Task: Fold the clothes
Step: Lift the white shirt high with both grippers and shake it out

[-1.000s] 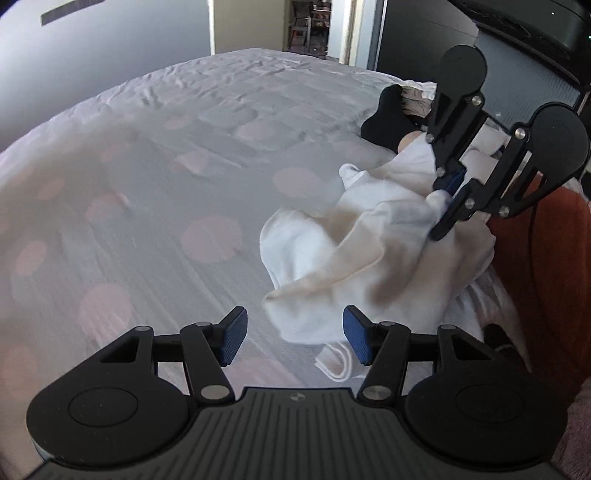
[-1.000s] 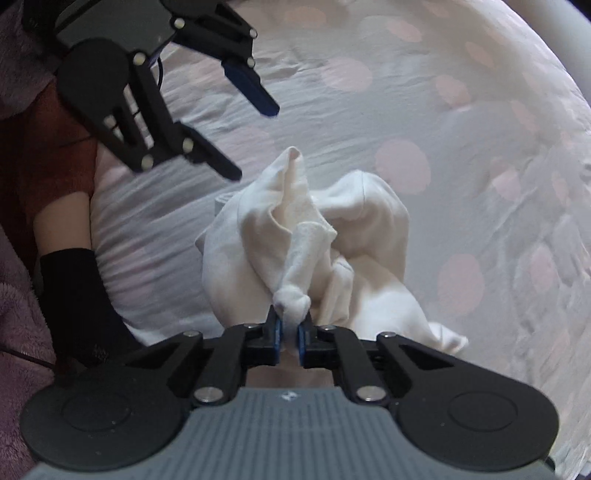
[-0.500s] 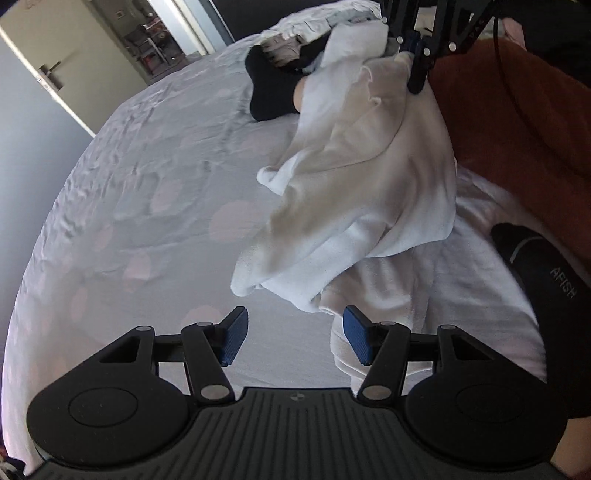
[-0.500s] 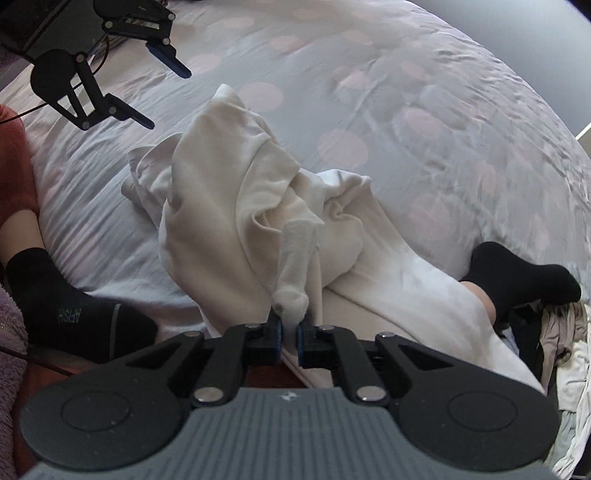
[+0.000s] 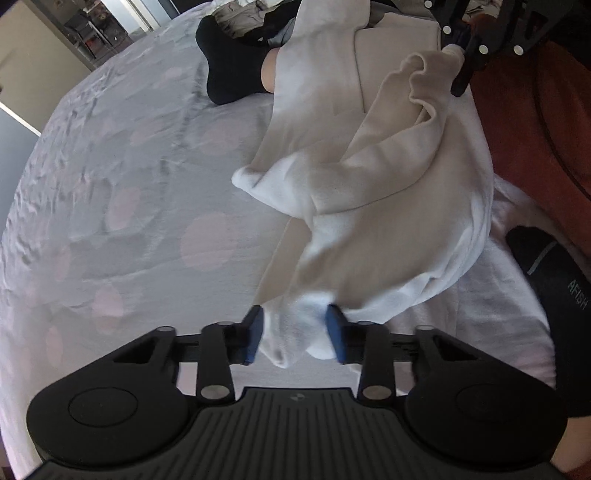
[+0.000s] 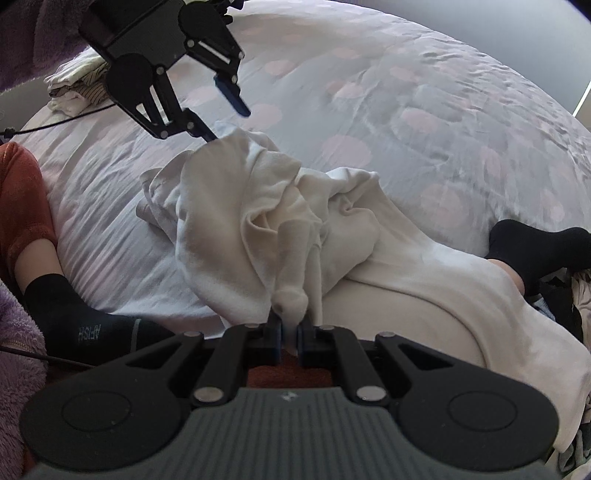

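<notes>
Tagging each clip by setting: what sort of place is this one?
Most likely a bedroom at home: a wide bed with a pale pink-spotted sheet, a crumpled white garment lying on it, and a doorway into another room.

garment (image 5: 388, 206) on bed (image 5: 147, 184), betw feet, clothes pile (image 6: 77, 88) behind
</notes>
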`<state>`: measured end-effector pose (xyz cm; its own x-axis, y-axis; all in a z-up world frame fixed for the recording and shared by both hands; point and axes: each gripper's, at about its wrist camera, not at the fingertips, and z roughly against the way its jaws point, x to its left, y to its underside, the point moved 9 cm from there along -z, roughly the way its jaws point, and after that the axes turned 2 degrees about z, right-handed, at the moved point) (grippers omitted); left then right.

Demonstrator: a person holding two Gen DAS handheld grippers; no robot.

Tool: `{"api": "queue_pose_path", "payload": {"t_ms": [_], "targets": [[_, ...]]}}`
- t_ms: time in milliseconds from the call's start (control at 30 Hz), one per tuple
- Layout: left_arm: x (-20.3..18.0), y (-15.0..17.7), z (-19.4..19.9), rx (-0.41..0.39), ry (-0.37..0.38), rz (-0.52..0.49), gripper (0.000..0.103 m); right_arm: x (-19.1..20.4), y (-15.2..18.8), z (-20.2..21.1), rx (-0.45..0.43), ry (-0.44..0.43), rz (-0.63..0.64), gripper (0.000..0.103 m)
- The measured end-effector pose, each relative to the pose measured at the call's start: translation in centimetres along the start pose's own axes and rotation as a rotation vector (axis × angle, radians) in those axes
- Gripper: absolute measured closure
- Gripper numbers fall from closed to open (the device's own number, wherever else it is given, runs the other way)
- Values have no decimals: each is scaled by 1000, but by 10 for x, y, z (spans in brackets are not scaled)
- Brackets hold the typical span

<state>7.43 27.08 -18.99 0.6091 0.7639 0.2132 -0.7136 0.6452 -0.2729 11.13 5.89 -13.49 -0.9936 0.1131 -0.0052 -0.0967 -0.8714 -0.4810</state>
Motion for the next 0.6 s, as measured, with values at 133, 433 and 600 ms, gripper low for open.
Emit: {"api": "queue_pose_path", "payload": {"t_ms": [133,433,600], "targets": [[2,4,13,-13,-31,118,96,1,-4,11,-39,44,-3,94],[46,15,141,-219,-272,469,97,-19,-95,114,-325,396,46,95],[56,8,232,-382,-445,576,97,-5,-162,202,-517,578,128,95]]}}
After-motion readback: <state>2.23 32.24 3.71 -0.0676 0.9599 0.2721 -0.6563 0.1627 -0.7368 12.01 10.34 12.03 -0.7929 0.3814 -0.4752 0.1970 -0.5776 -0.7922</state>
